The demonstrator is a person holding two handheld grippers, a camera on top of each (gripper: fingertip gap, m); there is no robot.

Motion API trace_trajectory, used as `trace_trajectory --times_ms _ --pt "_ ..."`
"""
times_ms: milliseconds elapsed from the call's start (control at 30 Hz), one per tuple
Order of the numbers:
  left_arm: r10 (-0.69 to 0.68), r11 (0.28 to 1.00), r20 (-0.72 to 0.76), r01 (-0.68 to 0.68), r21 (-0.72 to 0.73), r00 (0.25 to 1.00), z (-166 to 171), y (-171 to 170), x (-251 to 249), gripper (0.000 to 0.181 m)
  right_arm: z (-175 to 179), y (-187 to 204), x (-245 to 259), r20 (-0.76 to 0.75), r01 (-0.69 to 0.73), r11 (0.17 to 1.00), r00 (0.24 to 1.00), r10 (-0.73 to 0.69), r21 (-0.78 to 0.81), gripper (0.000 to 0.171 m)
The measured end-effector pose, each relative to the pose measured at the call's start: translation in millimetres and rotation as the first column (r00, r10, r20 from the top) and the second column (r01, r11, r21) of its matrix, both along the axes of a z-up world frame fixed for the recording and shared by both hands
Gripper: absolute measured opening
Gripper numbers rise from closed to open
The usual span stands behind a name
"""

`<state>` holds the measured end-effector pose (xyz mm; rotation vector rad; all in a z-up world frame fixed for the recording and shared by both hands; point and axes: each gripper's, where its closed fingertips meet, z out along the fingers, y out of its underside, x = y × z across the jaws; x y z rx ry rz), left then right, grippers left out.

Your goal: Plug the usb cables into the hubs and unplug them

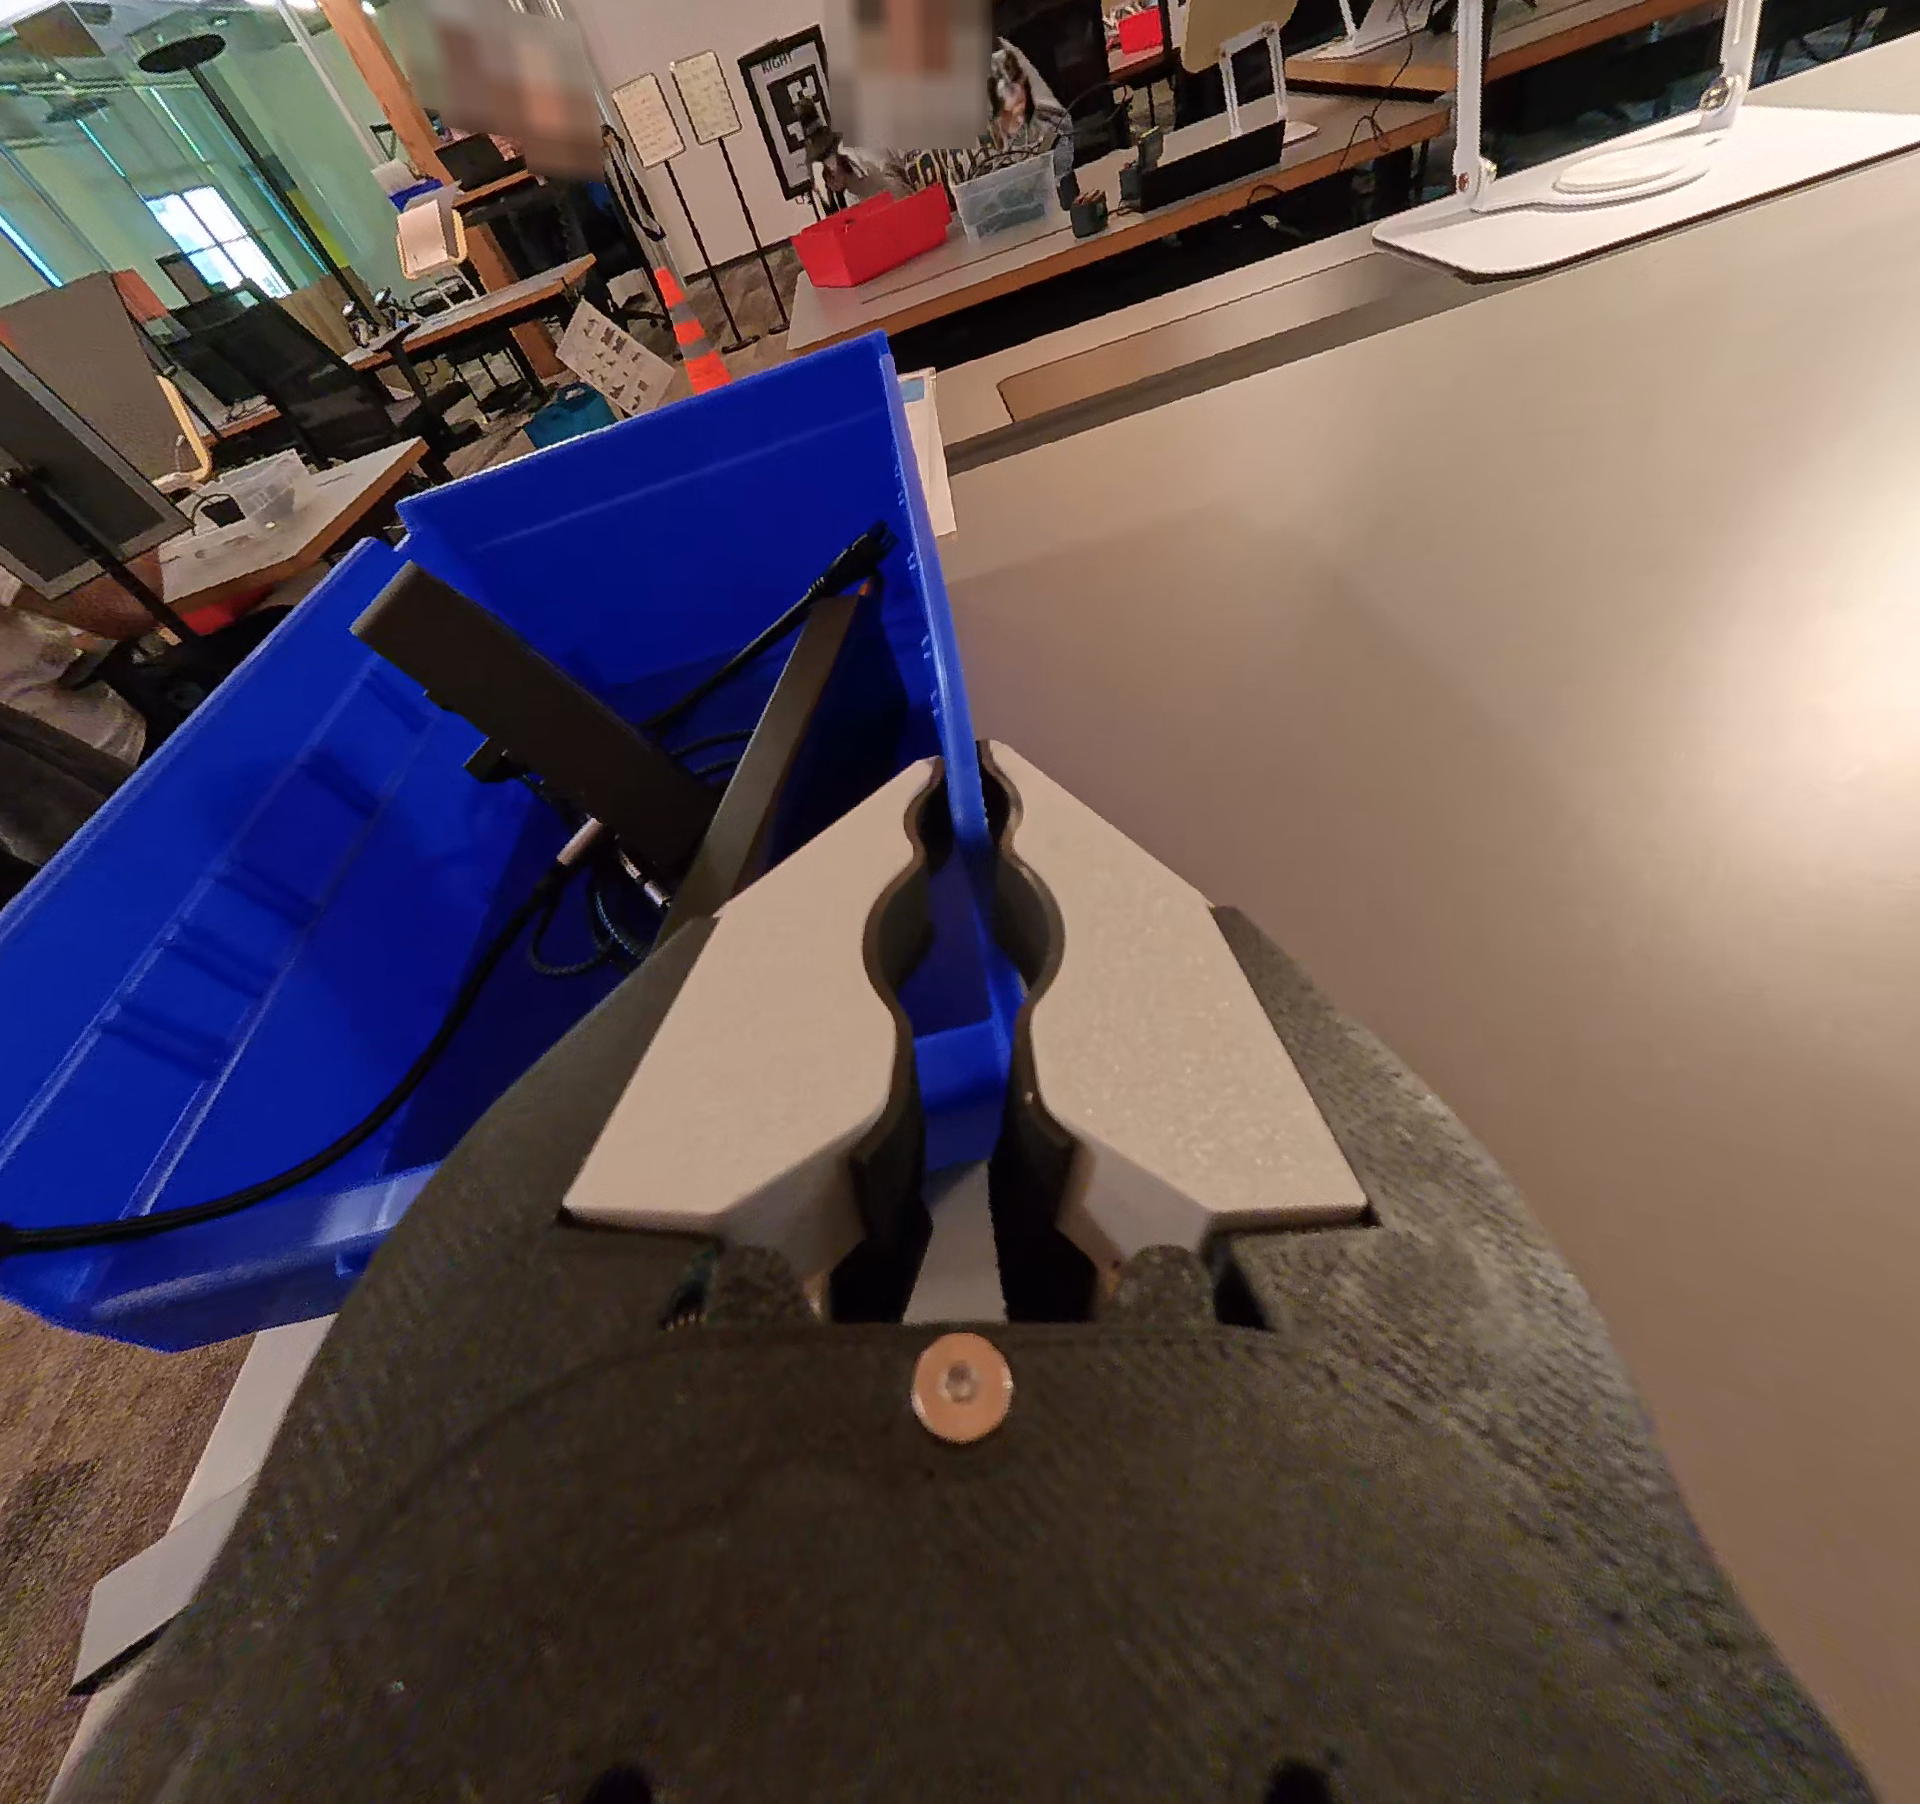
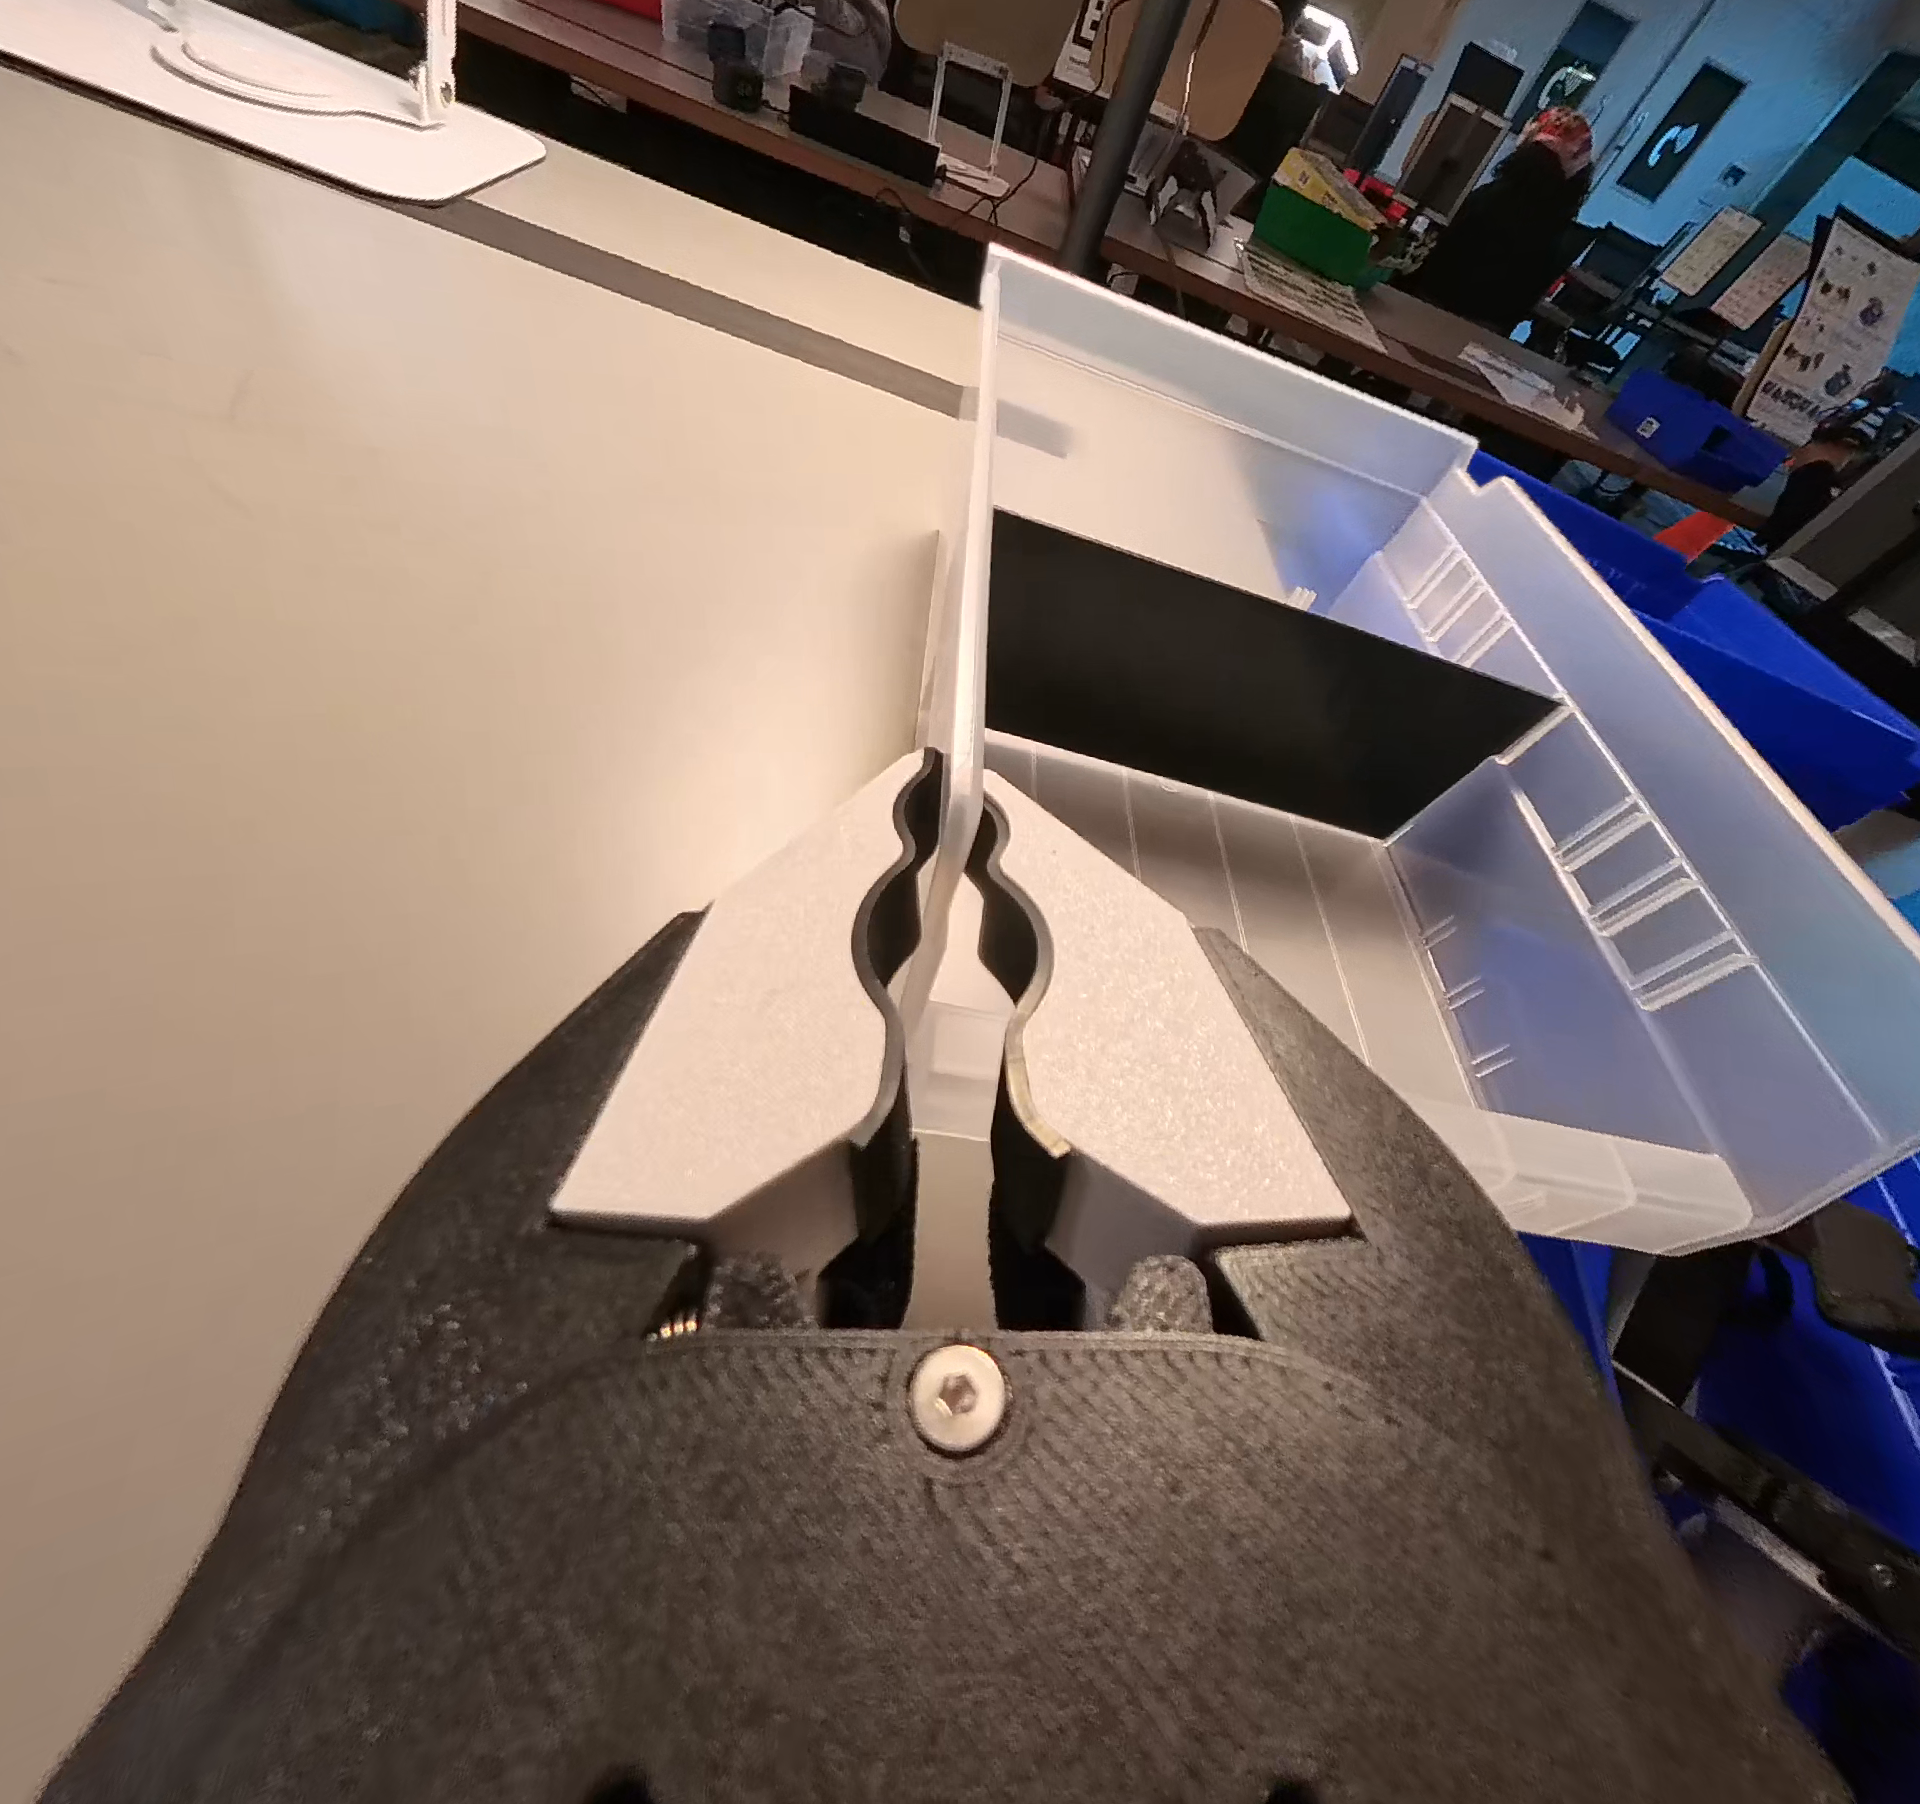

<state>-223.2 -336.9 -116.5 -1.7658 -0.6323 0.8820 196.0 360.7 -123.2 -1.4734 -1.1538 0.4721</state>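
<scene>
Left tool clamped on blue bin wall; black USB hub and cables inside, ahead-left, hub's long axis diagonal. Right tool clamped on clear bin wall, no hub visible there.

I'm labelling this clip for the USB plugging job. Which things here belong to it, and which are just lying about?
Belong to the job:
- blue bin, its wall gripped by the left gripper
- black hub and black cable inside it
- clear bin, its wall gripped by the right gripper

Lying about:
- white stand on the table
- red bin behind
</scene>
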Motion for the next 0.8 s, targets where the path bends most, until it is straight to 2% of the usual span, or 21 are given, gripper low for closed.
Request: trace_trajectory --times_ms 333,433,533,667,800 --pt "0.010 1.000 0.001 -0.010 -0.015 1.000 0 0 1 0.007 0 -1 5 0.012 0.004 1.000 1.000 -0.004 -0.010 0.005" --pt "-0.021 0.999 -0.015 0.021 0.044 1.000 19 4 16 0.029 10 -10 18 -0.017 -0.013 1.000 1.000 0.013 -0.018 0.023" --pt "-0.041 0.994 -0.028 0.043 0.104 0.999 47 3 32 0.036 23 -20 39 -0.029 -0.012 1.000 1.000 0.012 -0.003 0.028" --pt "0.068 0.992 -0.009 -0.066 0.106 0.998 76 -19 27 0.037 37 -46 48 -0.035 -0.076 0.997 0.997 0.076 0.012 0.028" --pt "0.213 0.973 0.116 -0.221 0.066 0.970 74 -47 -8 0.046 30 -89 24 -0.011 -0.222 0.975 0.975 0.221 -0.025 0.027"
